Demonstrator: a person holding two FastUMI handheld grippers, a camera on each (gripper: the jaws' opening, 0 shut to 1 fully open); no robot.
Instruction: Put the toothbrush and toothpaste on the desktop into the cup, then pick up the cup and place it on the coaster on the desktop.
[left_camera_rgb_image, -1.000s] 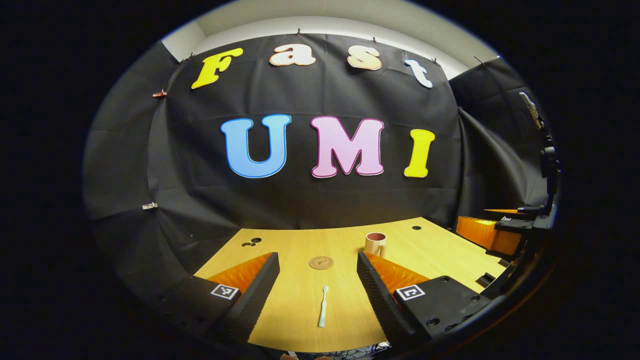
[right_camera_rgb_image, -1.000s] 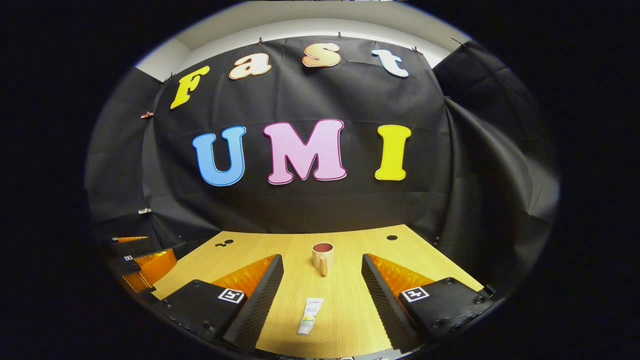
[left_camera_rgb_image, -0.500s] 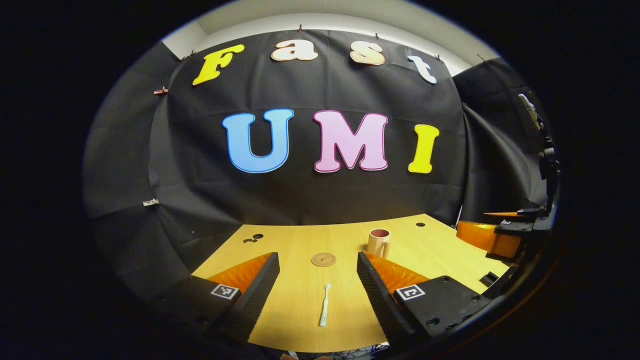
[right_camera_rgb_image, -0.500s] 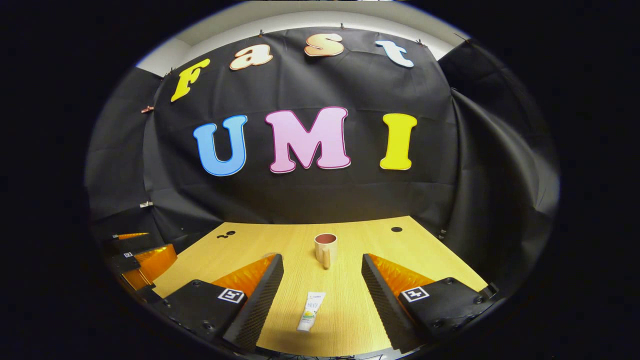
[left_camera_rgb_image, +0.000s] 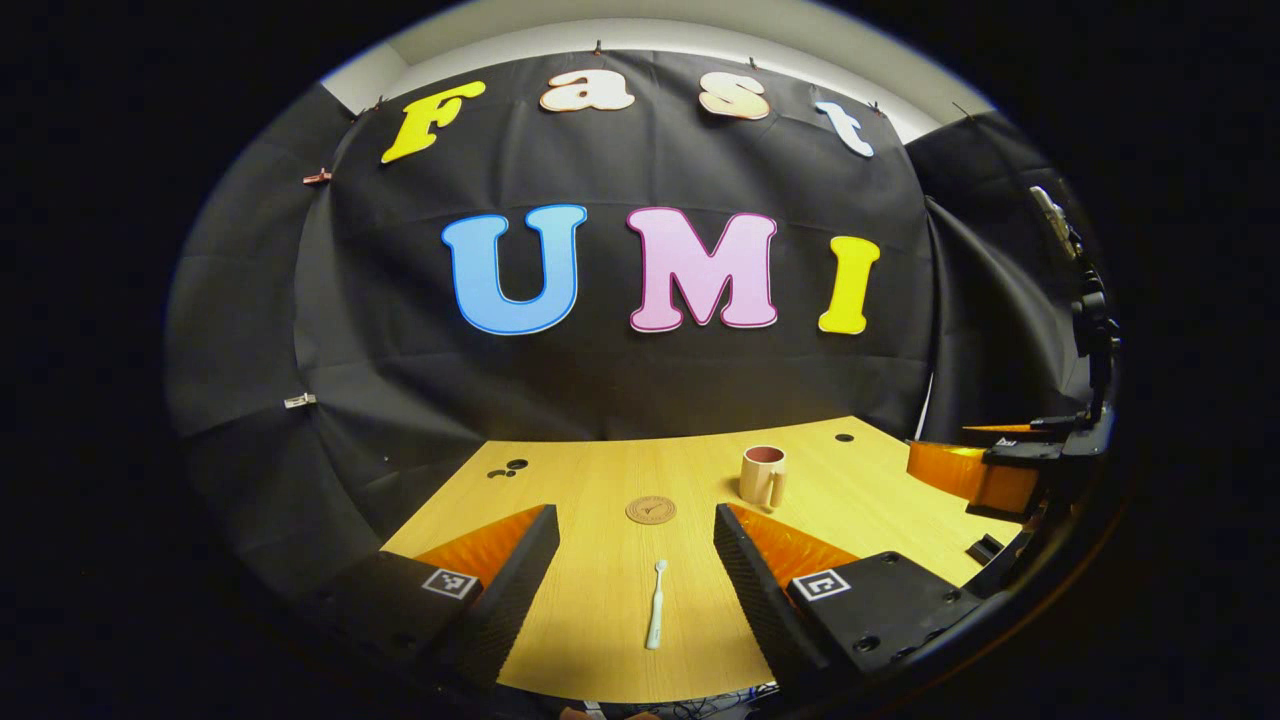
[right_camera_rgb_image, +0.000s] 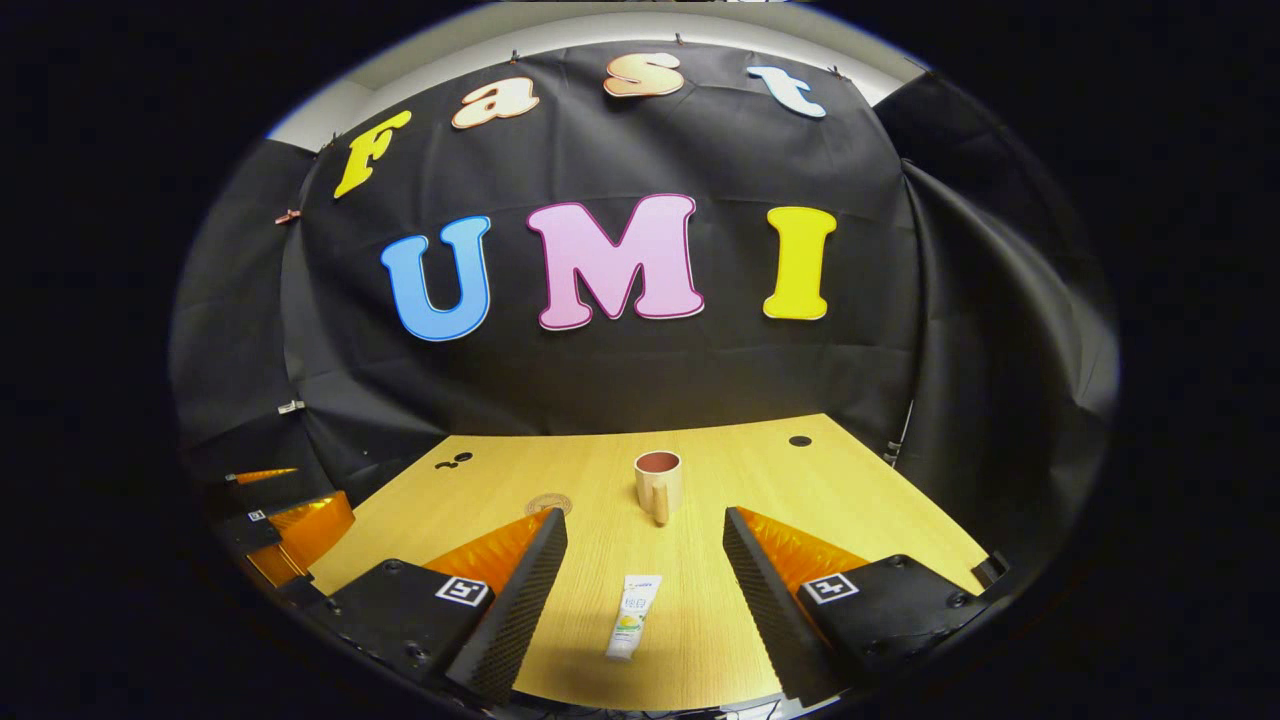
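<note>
Left gripper view: my left gripper (left_camera_rgb_image: 636, 560), jaws apart, brackets the slim white plastic toothbrush (left_camera_rgb_image: 655, 618) at 6 o'clock. Right gripper (right_camera_rgb_image: 645, 560), jaws apart, brackets the white toothpaste tube (right_camera_rgb_image: 632, 630). The flat-lying brush may skid when pinched.

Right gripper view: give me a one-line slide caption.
Open right gripper above the toothpaste lying on the desktop, cup upright beyond.

Each handheld gripper, left gripper (left_camera_rgb_image: 635, 560) and right gripper (right_camera_rgb_image: 645, 565), carries black screw-fastened housings with square black-and-white markers behind ridged, wedge-shaped fingers (left_camera_rgb_image: 520, 570).
</note>
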